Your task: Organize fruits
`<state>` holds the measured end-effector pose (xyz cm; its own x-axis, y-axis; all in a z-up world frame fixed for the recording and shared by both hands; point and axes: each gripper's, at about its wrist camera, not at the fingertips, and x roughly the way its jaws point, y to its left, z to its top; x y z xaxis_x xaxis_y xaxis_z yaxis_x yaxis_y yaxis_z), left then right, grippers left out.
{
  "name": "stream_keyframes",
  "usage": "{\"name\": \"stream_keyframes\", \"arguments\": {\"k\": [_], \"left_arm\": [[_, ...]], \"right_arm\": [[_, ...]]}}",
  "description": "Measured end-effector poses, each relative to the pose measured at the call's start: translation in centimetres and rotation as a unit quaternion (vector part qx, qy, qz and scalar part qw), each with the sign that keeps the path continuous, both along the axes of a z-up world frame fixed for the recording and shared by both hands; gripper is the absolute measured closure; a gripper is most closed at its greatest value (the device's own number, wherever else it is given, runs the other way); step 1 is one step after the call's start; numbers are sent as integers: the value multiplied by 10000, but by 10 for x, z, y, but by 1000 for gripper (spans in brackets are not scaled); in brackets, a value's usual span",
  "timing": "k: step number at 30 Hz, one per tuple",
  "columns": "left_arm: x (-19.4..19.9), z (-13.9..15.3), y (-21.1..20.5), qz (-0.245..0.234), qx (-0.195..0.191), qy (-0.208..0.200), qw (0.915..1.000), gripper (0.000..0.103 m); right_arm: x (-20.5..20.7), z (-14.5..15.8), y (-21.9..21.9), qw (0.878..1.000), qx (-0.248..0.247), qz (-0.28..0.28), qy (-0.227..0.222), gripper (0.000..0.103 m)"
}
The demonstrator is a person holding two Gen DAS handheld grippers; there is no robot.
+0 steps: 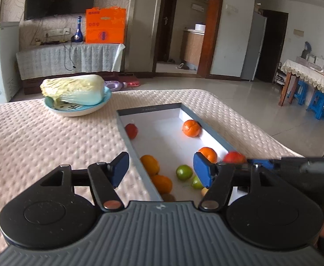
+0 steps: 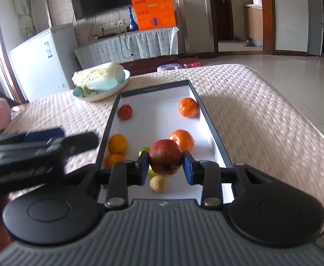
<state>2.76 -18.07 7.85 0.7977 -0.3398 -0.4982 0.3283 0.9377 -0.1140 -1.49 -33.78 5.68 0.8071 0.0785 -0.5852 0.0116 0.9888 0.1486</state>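
Quilted table (image 2: 261, 115): tray (image 2: 213, 130) holds four oranges, two limes. Right hand-held gripper (image 2: 166, 166) clamps red apple (image 2: 165, 156); left hand-held gripper (image 1: 159, 168) wide.

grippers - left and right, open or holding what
left gripper: open, holding nothing.
right gripper: shut on the red apple, above the tray.

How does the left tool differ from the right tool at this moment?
The left tool is open and holds nothing, while the right tool is shut on a round dark-red apple. The left tool straddles the left wall of the shallow grey box with a white inside; the right tool sits wholly over the box's near end. Both have blue pads and hover over the fruit in the box.
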Motion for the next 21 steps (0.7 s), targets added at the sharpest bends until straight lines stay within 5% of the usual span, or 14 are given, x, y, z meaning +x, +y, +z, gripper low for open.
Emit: {"name": "stream_keyframes", "arguments": {"k": [18,19,21], "left_arm": [[-58,-7,27,-44,445,244,9987,29],[-60,-7,27,-45,461,245,9986,29],[-63,-8,29,-32,492,240,9985,29]], "right_arm": [[53,-13,36,9997,-38,249,-49,66],[55,-14,37,9998,-19,218,-18,62],[56,-14,37,9999,44,156,-37,37]]}}
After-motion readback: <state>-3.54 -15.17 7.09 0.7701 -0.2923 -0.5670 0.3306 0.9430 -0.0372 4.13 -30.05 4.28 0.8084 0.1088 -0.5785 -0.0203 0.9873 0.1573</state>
